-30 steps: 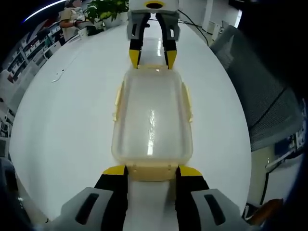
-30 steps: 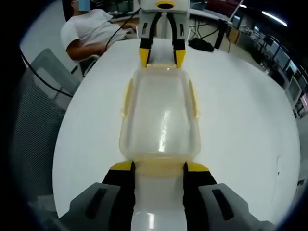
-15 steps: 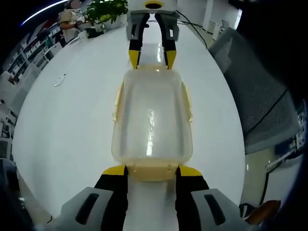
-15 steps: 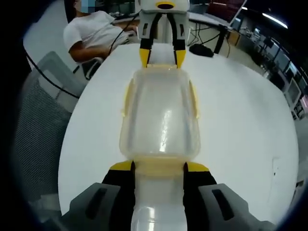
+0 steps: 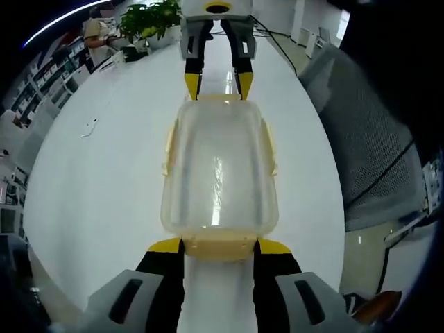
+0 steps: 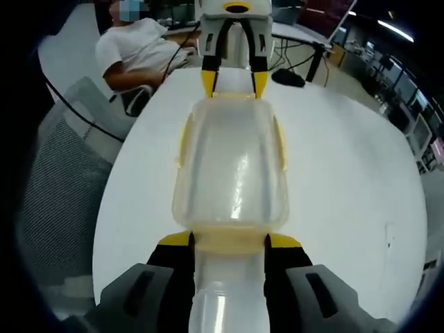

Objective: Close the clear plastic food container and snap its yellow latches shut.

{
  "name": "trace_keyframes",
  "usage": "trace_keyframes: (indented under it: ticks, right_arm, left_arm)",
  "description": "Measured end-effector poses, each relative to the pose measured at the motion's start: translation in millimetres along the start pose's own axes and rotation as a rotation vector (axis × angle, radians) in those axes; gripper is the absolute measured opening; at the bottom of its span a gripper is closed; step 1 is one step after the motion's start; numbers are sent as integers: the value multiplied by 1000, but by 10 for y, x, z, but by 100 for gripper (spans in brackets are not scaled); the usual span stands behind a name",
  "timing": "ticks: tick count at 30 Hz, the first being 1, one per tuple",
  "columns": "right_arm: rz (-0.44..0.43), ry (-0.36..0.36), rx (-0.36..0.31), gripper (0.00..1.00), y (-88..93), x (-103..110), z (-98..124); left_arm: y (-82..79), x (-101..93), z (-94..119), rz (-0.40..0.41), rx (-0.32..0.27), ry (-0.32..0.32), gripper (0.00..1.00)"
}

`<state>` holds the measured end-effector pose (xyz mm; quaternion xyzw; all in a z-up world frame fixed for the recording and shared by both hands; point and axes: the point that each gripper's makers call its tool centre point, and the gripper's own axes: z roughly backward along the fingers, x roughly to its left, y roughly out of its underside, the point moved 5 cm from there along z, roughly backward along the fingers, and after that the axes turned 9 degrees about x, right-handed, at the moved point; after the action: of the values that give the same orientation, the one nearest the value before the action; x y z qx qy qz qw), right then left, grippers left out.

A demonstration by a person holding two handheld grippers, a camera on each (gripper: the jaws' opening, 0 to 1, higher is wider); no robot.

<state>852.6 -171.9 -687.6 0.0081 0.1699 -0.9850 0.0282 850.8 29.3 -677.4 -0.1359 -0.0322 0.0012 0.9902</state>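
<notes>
The clear plastic container, its lid on top, is held lengthwise between my two grippers. In the left gripper view my left gripper is shut on the near end, with its jaws either side of the yellow end latch. My right gripper grips the far end. The right gripper view mirrors this: my right gripper holds the near end of the container, and my left gripper holds the far end. Yellow side latches stick out along both long sides.
A white table lies under the container, with a small object on it at the left. A grey mesh chair stands past the table's right edge. A seated person in a white shirt and another chair are beyond the table.
The table and room have slid and shrunk slightly in both views, so both hands have moved together. The container has kept its place between the jaws.
</notes>
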Motion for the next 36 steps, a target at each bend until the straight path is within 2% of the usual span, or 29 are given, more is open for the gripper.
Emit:
trace_keyframes:
  ticks: [8,18,36]
  right_arm:
    - [-1,0,4,35,85,31,131]
    - [-12,2,15,35,246,66,277]
    - [-48,8,54,35,693,77,464]
  left_arm:
    - [-119,4,64,-1,-4,-2,32]
    - [-364,-12,102,-3,-12,0,32]
    - [-821,104,-14,-36,-28,17,32]
